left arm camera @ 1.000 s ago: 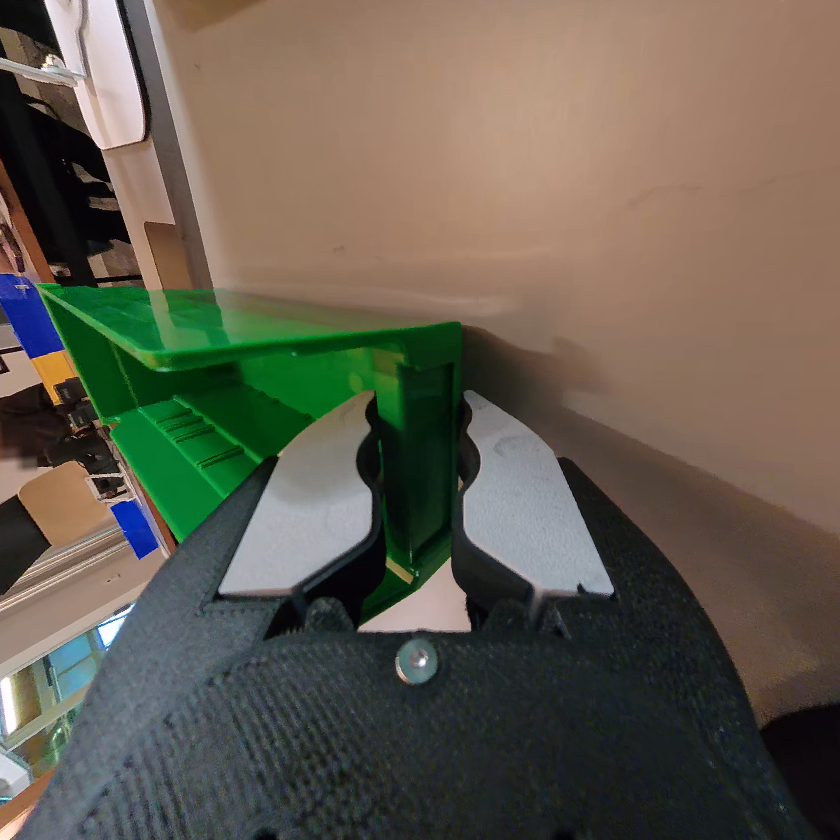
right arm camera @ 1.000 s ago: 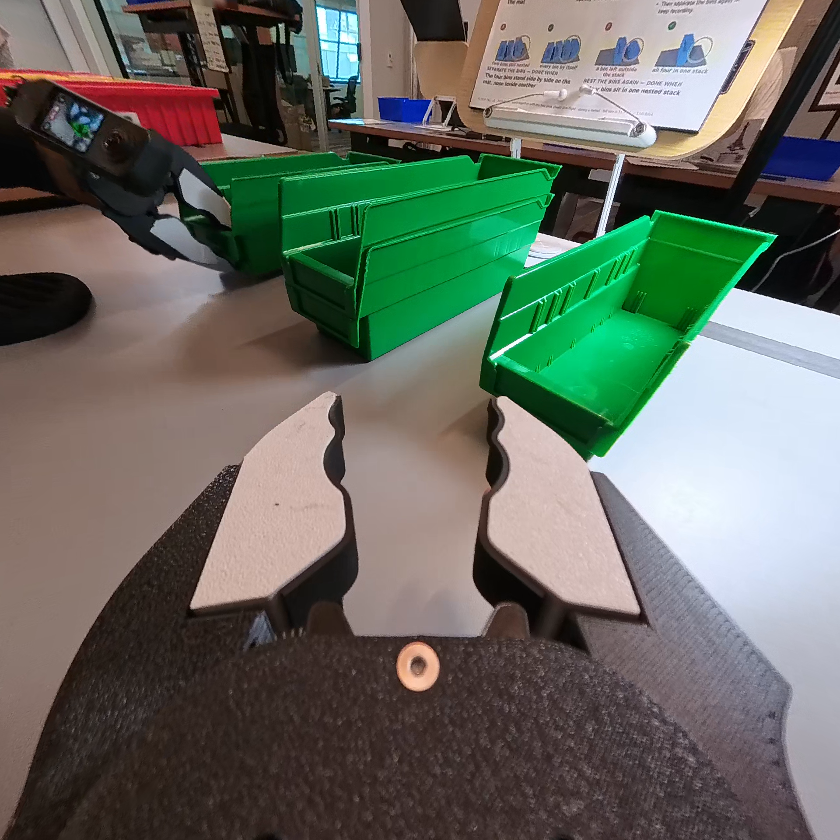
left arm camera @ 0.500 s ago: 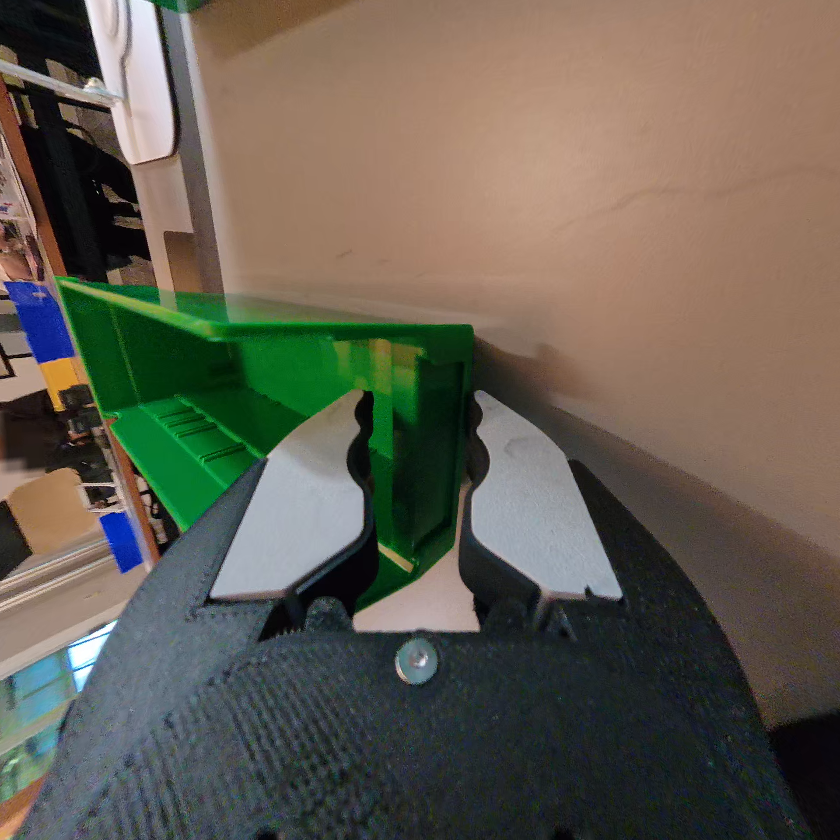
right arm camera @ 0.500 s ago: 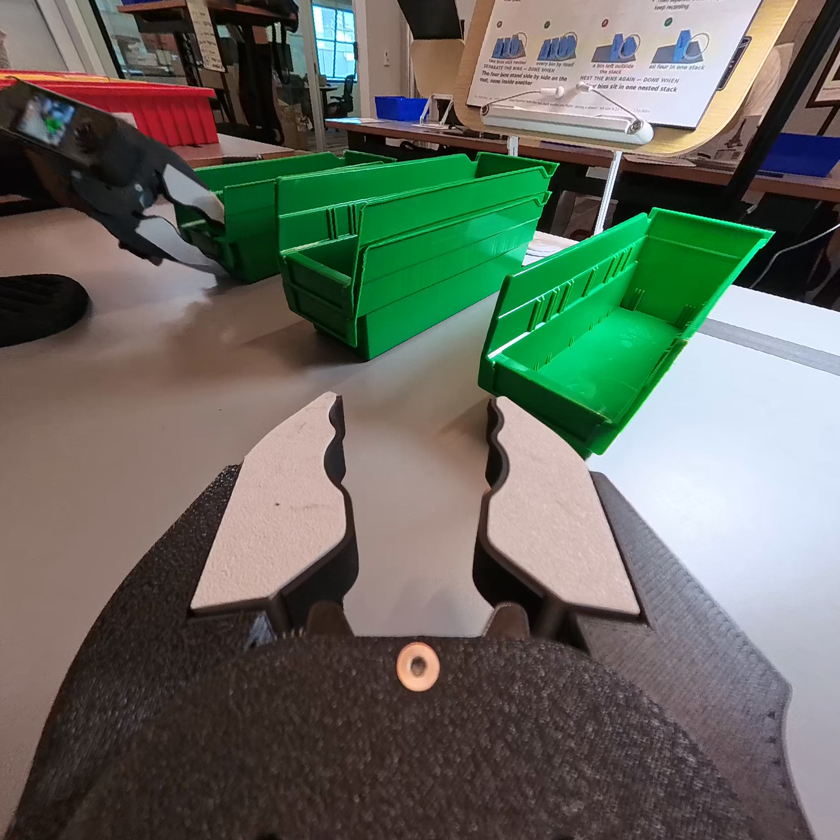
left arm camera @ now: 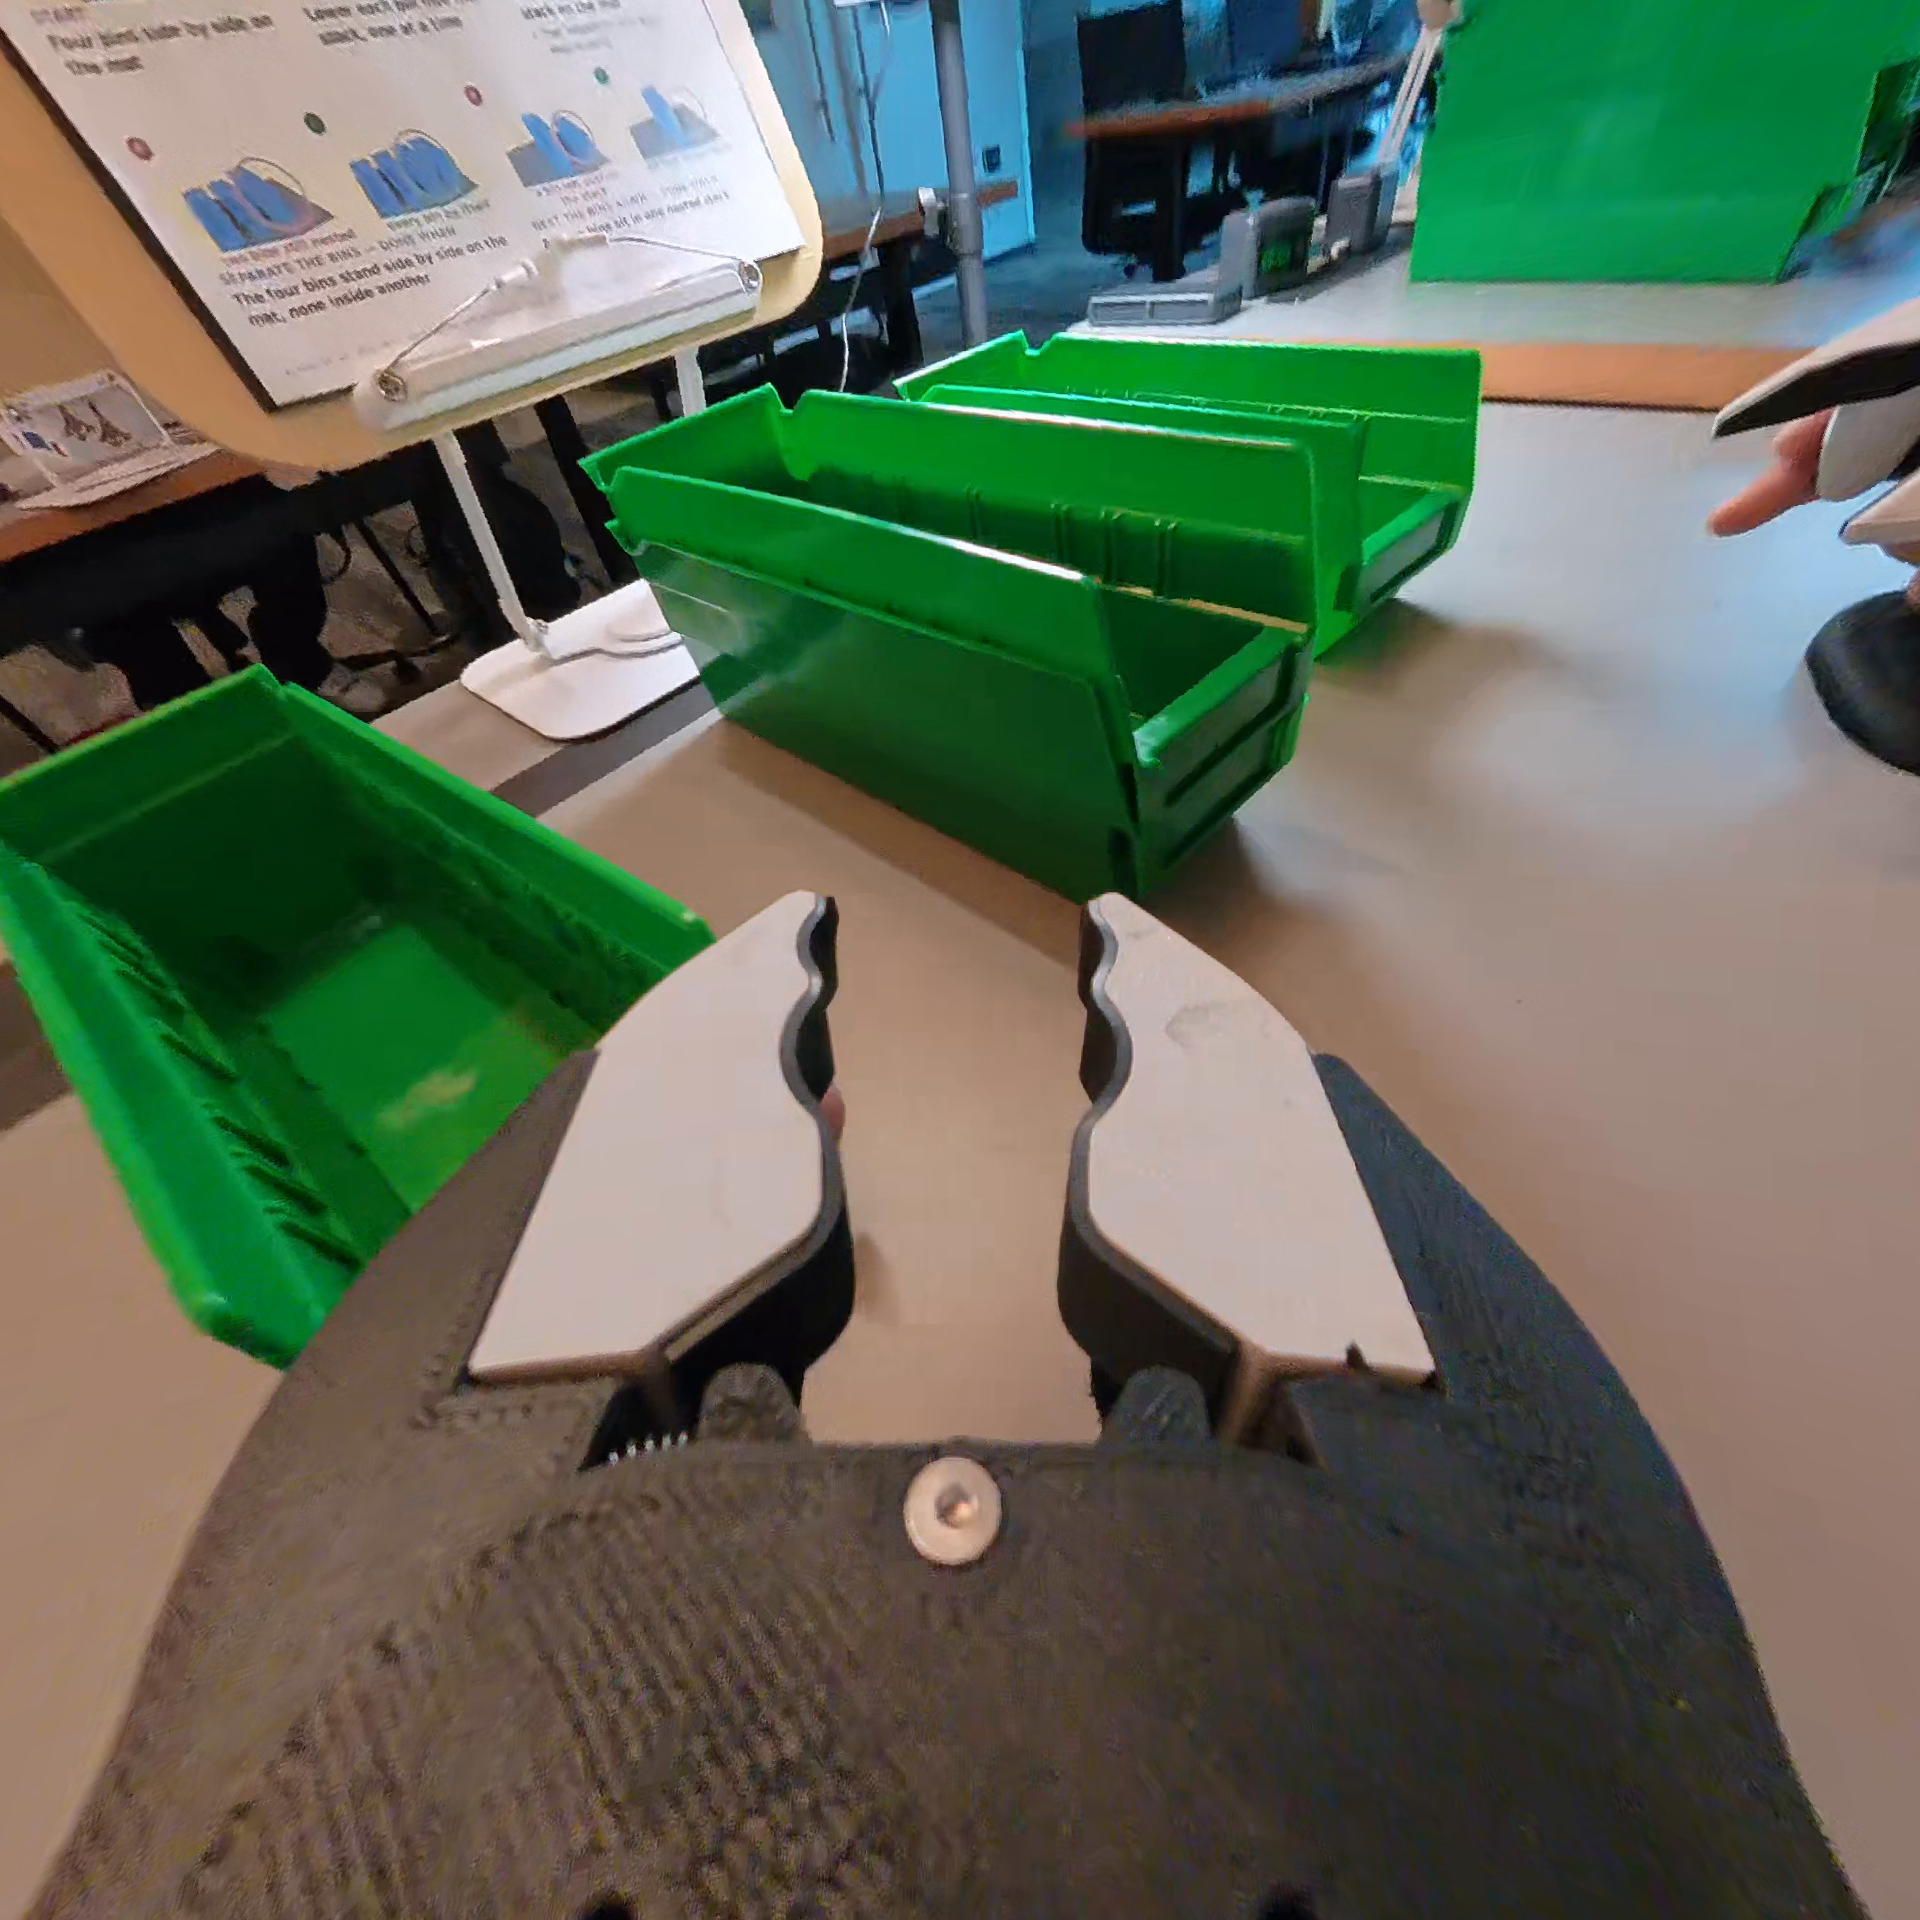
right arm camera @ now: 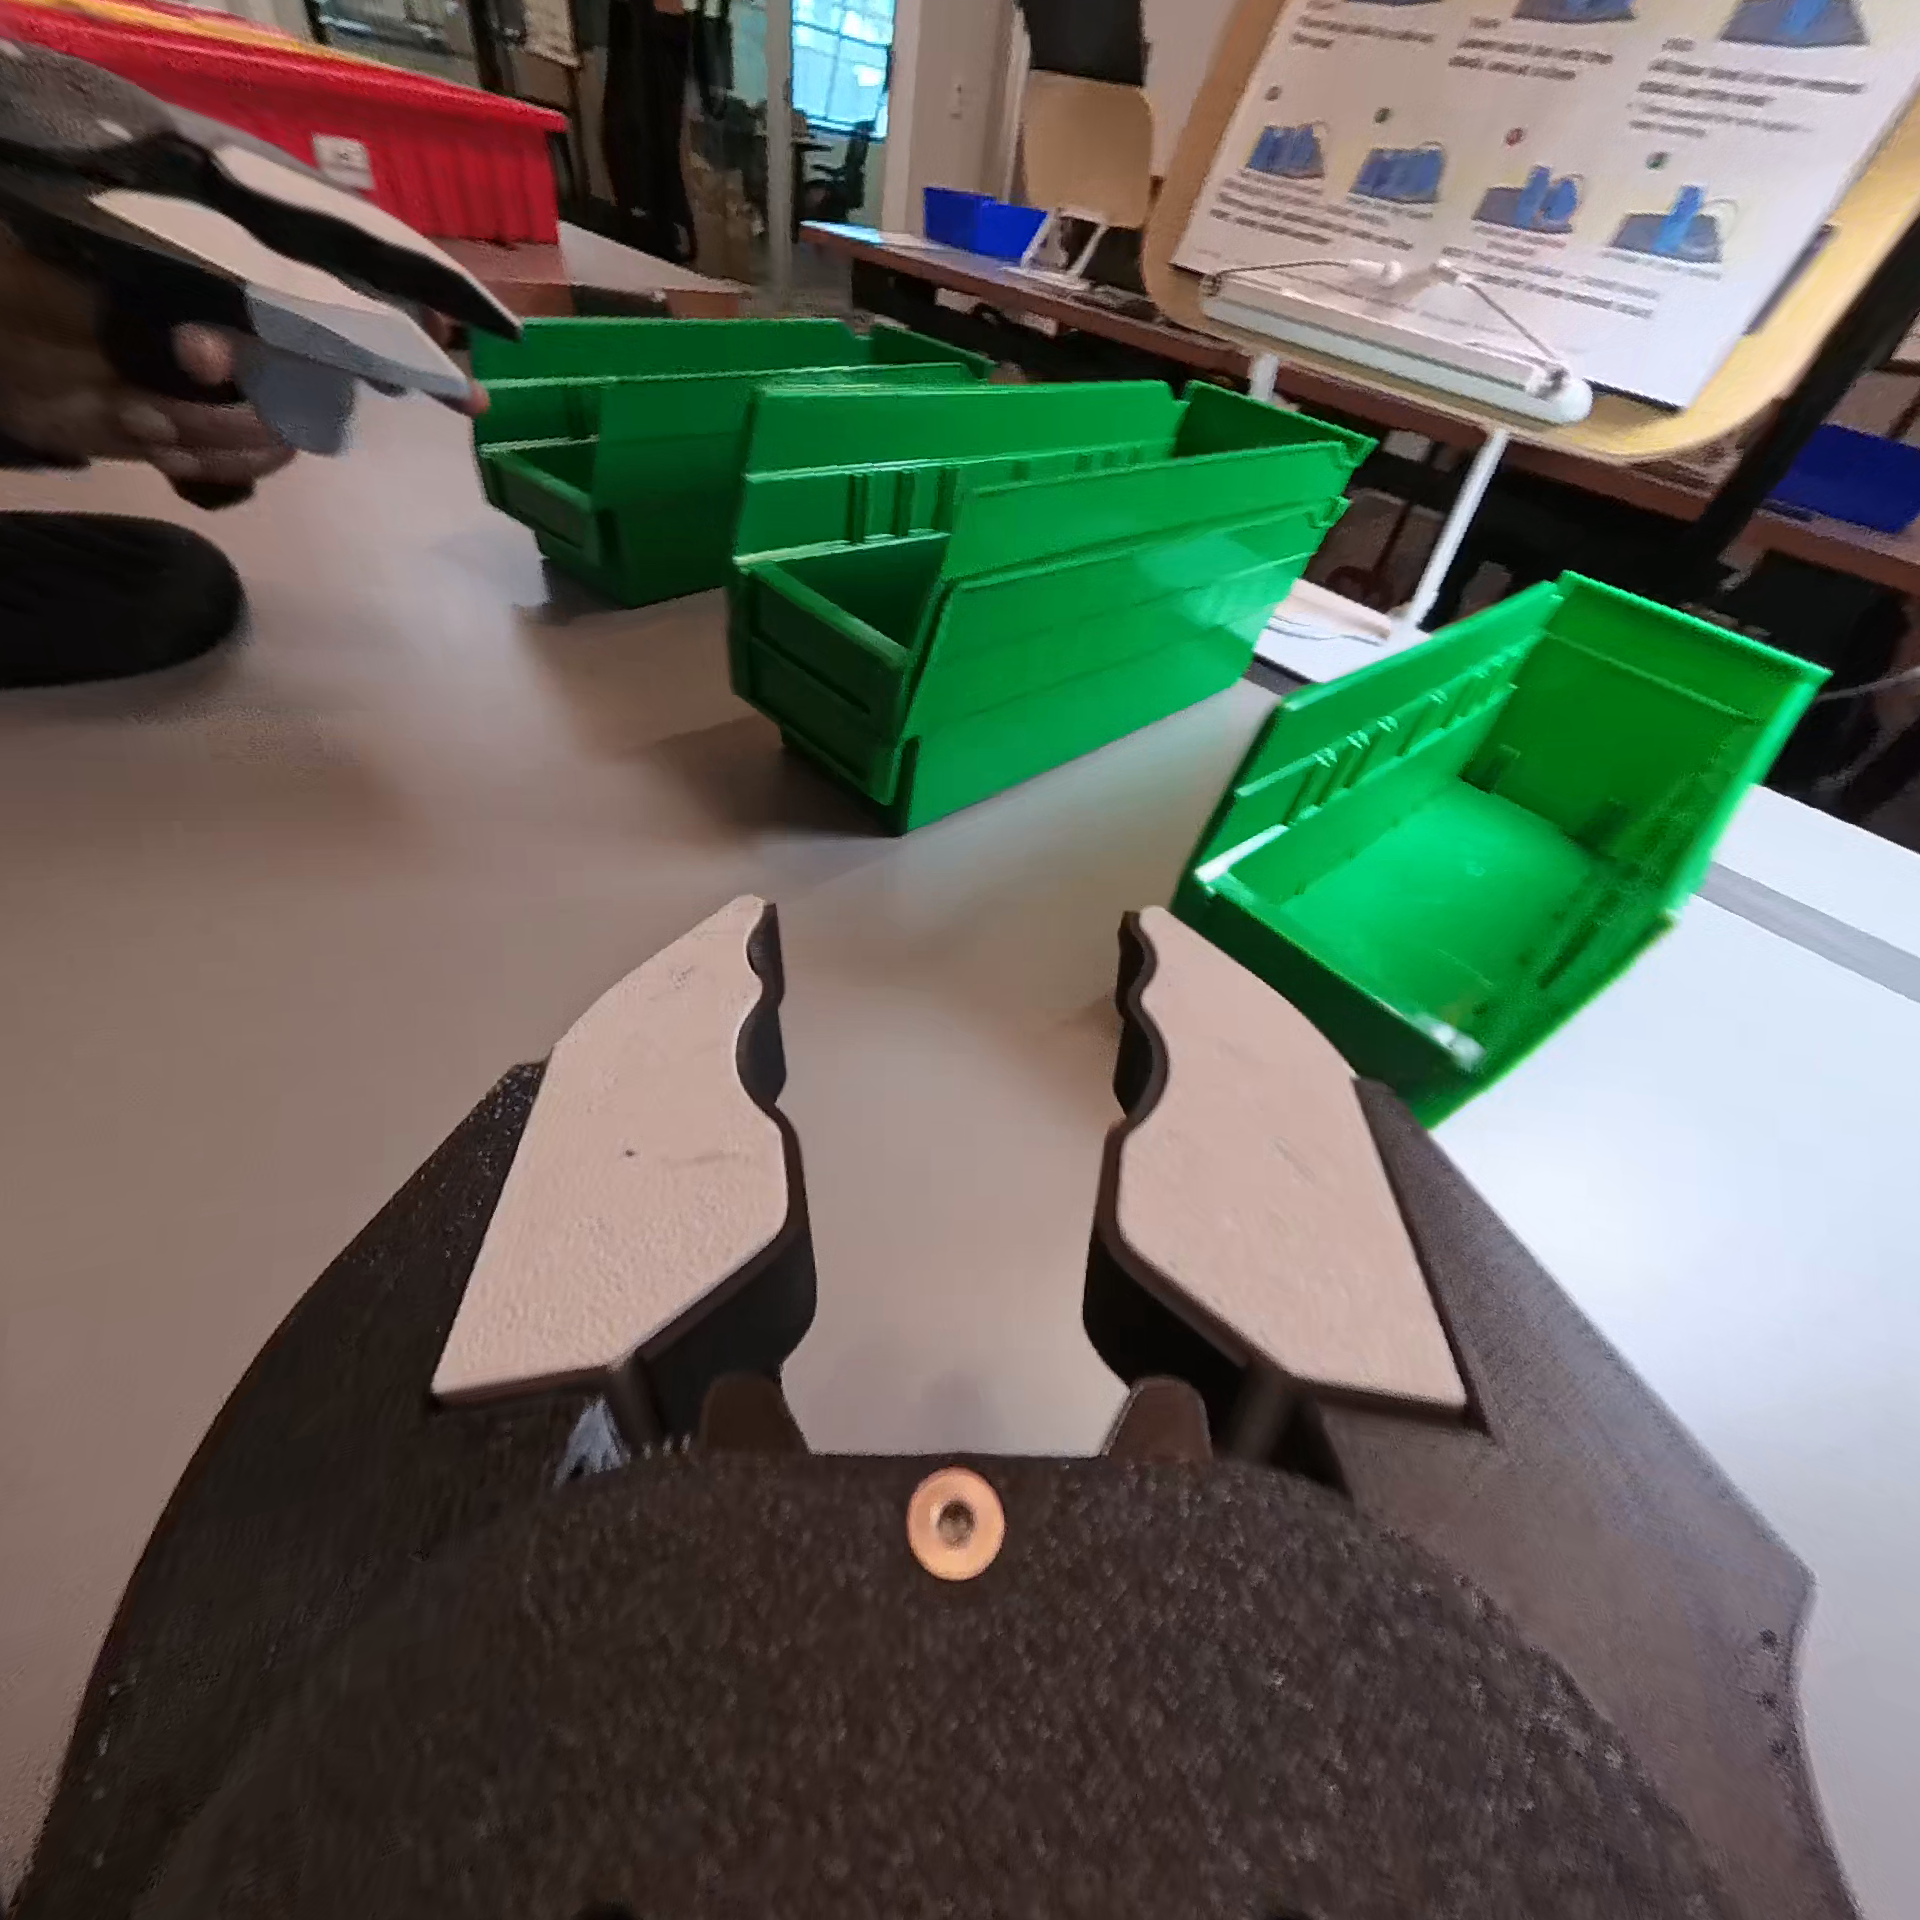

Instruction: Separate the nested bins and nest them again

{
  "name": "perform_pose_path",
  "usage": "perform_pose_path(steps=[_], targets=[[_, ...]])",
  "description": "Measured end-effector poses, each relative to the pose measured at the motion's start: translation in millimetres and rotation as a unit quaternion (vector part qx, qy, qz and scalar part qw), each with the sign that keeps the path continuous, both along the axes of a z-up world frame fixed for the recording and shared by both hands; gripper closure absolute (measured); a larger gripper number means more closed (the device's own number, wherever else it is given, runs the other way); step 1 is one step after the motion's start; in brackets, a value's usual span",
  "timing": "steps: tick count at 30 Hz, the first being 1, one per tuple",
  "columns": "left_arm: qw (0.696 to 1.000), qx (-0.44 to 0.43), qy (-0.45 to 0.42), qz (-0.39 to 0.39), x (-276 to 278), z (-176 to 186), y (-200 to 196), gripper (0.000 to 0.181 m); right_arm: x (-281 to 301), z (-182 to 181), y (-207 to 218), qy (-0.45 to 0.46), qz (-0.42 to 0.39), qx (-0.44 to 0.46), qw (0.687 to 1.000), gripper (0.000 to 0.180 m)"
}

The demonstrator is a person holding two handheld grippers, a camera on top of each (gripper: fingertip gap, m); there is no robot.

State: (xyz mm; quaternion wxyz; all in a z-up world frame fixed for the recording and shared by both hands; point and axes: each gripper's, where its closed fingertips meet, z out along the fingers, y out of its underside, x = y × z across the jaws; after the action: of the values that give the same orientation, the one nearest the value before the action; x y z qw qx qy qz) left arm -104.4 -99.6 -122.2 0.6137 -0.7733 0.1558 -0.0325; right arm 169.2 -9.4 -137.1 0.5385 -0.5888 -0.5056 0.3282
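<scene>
OK, both claws are empty. Your left gripper (left arm camera: 956, 914) hangs over the table (left arm camera: 1455, 1039) with its jaws apart and nothing between them. The right gripper (right arm camera: 948, 920) is the same: spread wide, gripping nothing.

Bins, all green:
- **Nested stack** (left arm camera: 935, 707): sits mid-table straight ahead, one bin seated inside another.
- **Single bin** (right arm camera: 1382, 748): lies near the right gripper and looks tipped up on one side.
- **Far bin** (right arm camera: 623, 520): stands just beside the stack. I can't tell whether it holds a second one.

An instruction board (left arm camera: 416, 156) stands on its stand behind them.

Likely step: the stack is not yet split, so go for it.
- Take the short front lip of the upper bin with one claw, fingers straddling the wall, and bite deep rather than at the tips.
- Use the other claw to pin the lower bin's rim so it doesn't ride up with the upper one.
- Lift straight up along the taper, because a skewed pull will probably jam the walls.
- Set the freed bin down well apart from the others, upright.
</scene>
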Motion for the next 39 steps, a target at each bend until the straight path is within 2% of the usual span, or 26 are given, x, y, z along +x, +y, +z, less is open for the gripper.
perform_pose_path(steps=[6,10,16,19,21,25,29,32,36,39], targets=[[0.999,0.015,-0.043,0.024,4,-24,-1,0.131,-53,28,-24,-0.071,0.075,0.064,0.993,0.121],[0.998,0.021,-0.059,0.030,2,-22,-3,0.127,-108,34,-36,-0.162,0.132,0.114,0.971,0.125],[0.997,0.031,-0.062,0.021,6,-19,-7,0.127,-179,0,-20,-0.373,0.139,0.176,0.900,0.128],[0.998,0.039,-0.052,0.020,6,-15,-10,0.127,-188,-25,0,-0.462,0.114,0.189,0.859,0.131],[0.997,0.045,-0.053,0.017,6,-12,-12,0.128,-187,-40,7,-0.493,0.104,0.183,0.844,0.136],[0.997,0.046,-0.061,0.007,9,-10,-14,0.128,-186,-52,8,-0.509,0.117,0.186,0.832,0.151],[0.998,0.038,-0.050,-0.002,15,-14,-14,0.132,-183,-47,3,-0.515,0.156,0.189,0.821,0.153],[0.999,0.029,-0.038,-0.010,24,-20,-9,0.140,-184,-31,-9,-0.502,0.183,0.172,0.828,0.153],[0.999,0.005,-0.031,-0.033,50,-25,13,0.143,-189,-12,-28,-0.489,0.213,0.148,0.833,0.153],[0.997,-0.022,-0.058,-0.048,71,-27,28,0.144,-193,-4,-40,-0.481,0.226,0.147,0.834,0.153]])
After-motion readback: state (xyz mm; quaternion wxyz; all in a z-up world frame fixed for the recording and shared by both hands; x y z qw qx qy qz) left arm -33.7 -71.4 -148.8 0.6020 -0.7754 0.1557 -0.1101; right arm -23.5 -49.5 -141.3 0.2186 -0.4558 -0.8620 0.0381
